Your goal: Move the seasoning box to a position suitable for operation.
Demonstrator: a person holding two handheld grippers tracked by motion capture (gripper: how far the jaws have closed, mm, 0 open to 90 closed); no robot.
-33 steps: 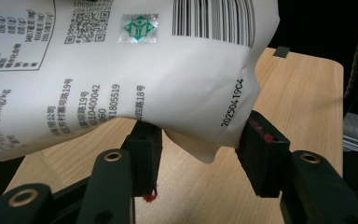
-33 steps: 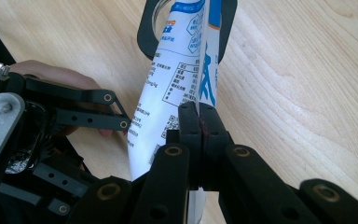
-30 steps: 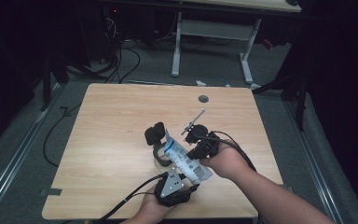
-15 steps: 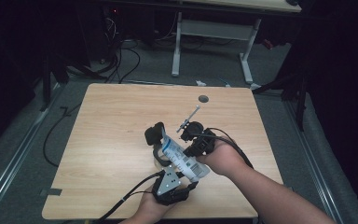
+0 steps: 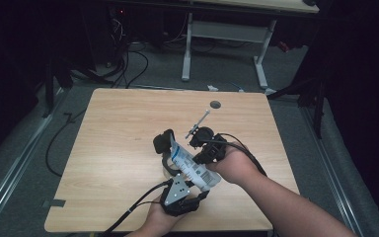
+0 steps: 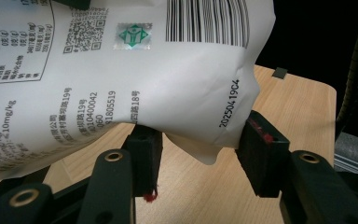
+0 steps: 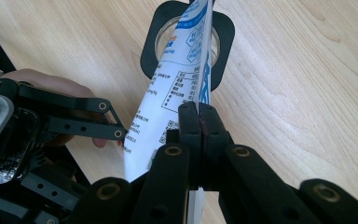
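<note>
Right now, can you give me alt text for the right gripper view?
The right gripper is shut on the edge of a white printed bag, which tilts over a black-rimmed jar on the wooden table. At left, the left gripper is at the bag's lower part.
</note>
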